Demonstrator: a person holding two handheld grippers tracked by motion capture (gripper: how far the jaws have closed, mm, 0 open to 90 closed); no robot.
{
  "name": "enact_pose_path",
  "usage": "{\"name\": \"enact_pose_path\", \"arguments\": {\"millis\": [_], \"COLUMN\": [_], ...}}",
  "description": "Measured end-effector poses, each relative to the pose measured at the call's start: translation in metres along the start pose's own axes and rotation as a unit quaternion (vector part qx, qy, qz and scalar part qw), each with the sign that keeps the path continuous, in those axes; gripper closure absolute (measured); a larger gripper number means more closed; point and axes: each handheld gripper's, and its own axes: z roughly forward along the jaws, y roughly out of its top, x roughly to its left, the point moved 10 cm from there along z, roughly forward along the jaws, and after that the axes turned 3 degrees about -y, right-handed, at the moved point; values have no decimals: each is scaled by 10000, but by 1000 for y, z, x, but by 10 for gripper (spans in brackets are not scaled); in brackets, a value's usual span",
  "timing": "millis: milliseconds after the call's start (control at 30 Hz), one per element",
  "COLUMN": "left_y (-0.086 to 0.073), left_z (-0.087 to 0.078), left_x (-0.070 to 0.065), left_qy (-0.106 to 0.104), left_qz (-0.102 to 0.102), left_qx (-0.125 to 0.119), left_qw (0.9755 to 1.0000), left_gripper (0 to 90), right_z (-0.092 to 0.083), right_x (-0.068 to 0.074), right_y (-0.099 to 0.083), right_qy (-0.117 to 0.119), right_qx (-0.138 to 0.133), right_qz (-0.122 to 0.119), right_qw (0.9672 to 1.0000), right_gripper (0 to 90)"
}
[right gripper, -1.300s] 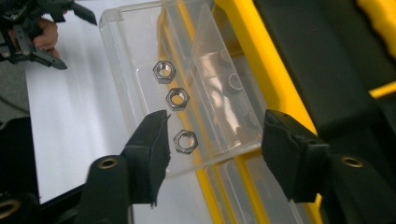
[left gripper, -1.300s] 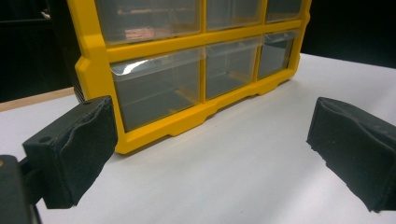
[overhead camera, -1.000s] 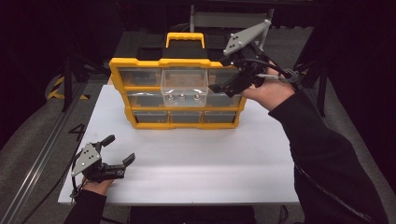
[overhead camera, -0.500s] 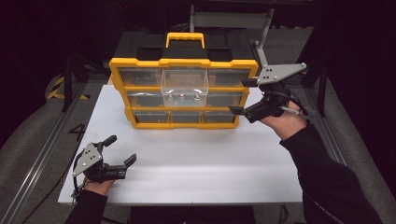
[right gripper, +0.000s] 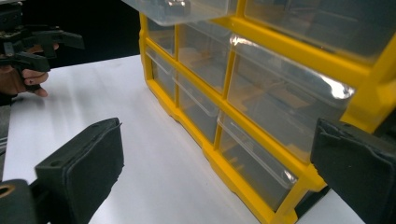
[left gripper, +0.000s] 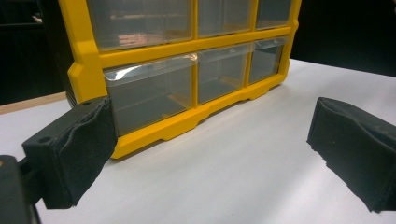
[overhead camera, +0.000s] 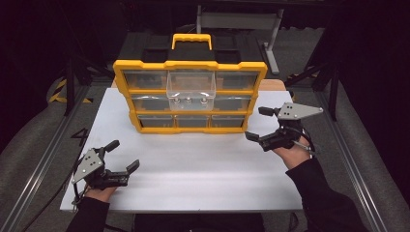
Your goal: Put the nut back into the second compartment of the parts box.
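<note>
Drawer (overhead camera: pixel 191 91), clear, juts halfway out of the top row of the yellow cabinet (overhead camera: pixel 189 96) at the table's (overhead camera: pixel 203 174) far middle. Right gripper (overhead camera: pixel 261 123), jaws just opened wide and empty, hangs right of the cabinet, apparently done pulling; left gripper (overhead camera: pixel 123 155) rests released near left.

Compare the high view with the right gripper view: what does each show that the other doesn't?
High view alone: the organizer's yellow handle, its black top, and the right tool from outside, open and empty beside the cabinet's right end. Right gripper view alone: its own black pads close up, standing wide apart with nothing between them. Both share: the yellow drawer organizer, its pulled-out clear drawer, the white table and the left tool.
</note>
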Motion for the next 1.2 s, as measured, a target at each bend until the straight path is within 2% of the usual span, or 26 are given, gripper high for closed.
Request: {"name": "enact_pose_path", "arguments": {"millis": [233,467,700,867,933,1033,1100,1200], "left_y": [2,4,4,4,4,3,1,0], "left_z": [-3,-3,-3,-2,-1,1,3,6], "left_x": [-3,-6,-8,-10,-11,-11,-10,-7], "left_qy": [-123,-212,-253,-334,-365,-377,-339,-304], "left_qz": [-17,26,48,-14,-76,-74,-91,-110], "left_qx": [-54,-65,-62,-84,-110,-97,-87,-78], "left_qw": [9999,9998,9996,9994,9992,9992,9993,9994], "left_gripper": [23,23,22,18,17,16,15,15], "right_z": [-3,-1,0,3,4,9,15,17], "right_x": [4,6,8,7,6,6,6,5], "right_y": [-20,-51,-71,-83,-85,-95,-104,-106], "right_qy": [-157,-218,-345,-403,-442,-468,-443,-532], "right_qx": [-425,-489,-576,-648,-771,-788,-661,-587], "right_qz": [-71,72,205,312,382,430,529,523], "right_qw": [9989,9985,9975,9966,9953,9949,9954,9955], "right_gripper": [9,2,2,0,1,1,1,1]}}
